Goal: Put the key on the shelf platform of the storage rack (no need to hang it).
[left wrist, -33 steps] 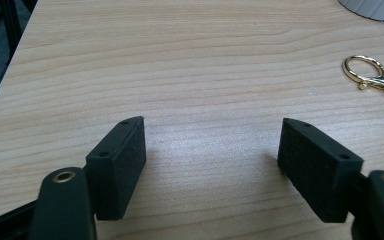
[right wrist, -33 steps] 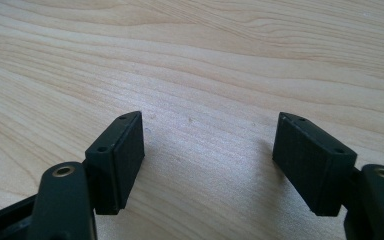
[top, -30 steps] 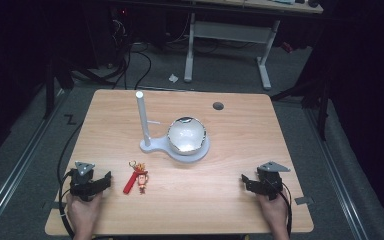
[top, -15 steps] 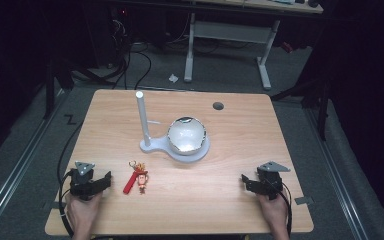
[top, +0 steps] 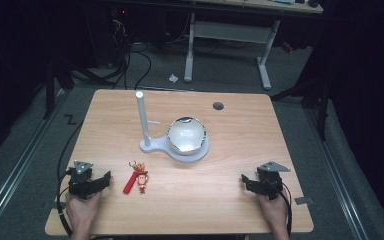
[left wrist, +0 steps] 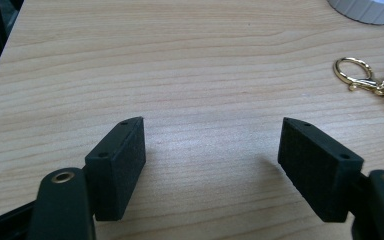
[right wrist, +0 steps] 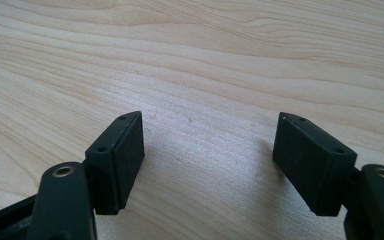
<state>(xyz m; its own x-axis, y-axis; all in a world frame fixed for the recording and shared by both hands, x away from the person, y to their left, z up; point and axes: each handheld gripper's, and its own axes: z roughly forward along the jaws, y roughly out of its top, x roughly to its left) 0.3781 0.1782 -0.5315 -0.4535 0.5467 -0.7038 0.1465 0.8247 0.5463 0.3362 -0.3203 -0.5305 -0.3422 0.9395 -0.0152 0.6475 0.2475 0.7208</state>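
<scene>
Keychain figure (top: 139,176) lies lower left on table (top: 240,150), beside left gripper (top: 100,181); right gripper (top: 245,182) lower right. Both jaws wide apart, empty. White stand (top: 180,137) centre.

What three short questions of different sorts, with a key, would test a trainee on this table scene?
1. True or false: the left gripper is shut on the keychain.
2. Multiple choice: the white post rises from the stand's base on which side of the shiny bowl, as the high view shows it? A. left B. right C. behind
3. Fill in: the keychain lies nearer the ___ gripper than the right gripper.

Key
1. False. Its jaws stand wide apart over bare table, and the keychain lies apart from them.
2. A.
3. left.
</scene>
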